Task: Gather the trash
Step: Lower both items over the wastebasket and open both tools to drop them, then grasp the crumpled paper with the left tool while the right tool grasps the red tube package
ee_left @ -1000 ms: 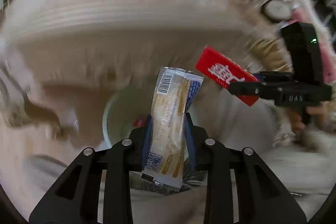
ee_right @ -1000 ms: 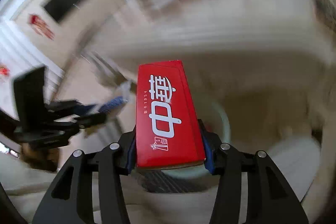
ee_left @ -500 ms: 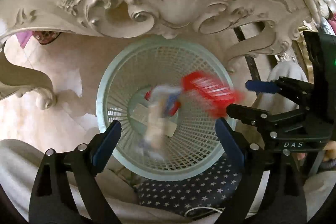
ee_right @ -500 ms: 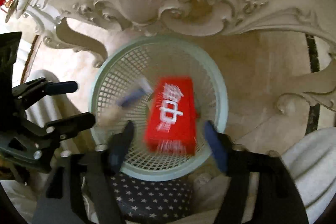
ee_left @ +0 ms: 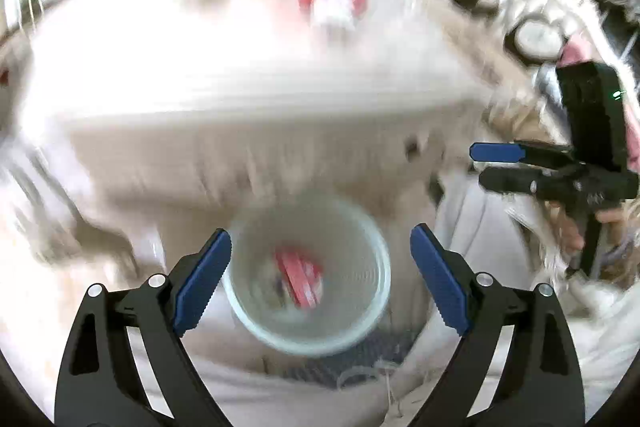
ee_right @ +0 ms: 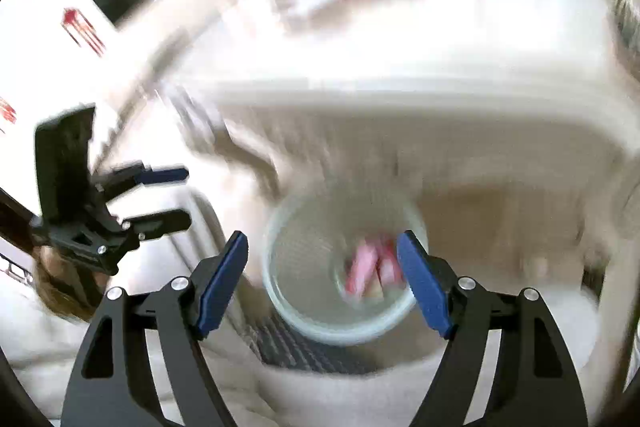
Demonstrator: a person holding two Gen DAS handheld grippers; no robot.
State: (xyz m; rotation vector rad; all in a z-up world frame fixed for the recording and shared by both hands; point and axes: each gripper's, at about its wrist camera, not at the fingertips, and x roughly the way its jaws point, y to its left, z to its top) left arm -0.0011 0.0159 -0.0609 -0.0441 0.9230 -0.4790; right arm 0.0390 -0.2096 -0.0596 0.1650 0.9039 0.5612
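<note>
Both claws, left point(ee_left: 320, 283) and right point(ee_right: 322, 279), gape empty above the bin point(ee_left: 248, 311); the red pack point(ee_left: 300, 277) lies inside, apparently, through blur. Best lifted clear before seeking more trash.

1. The left gripper point(ee_left: 320, 281) points steeply downward, its two blue-padded fingers point(ee_left: 202, 283) spread wide with nothing between them.
2. The right gripper point(ee_right: 322, 279) also tilts downward, its fingers point(ee_right: 222, 281) parted and empty.
3. In the left wrist view the right gripper sits to the right, and a hand point(ee_left: 576, 227) grips its black handle.
4. In the right wrist view the left gripper point(ee_right: 176, 195) shows at the left edge, its fingers apart.
</note>
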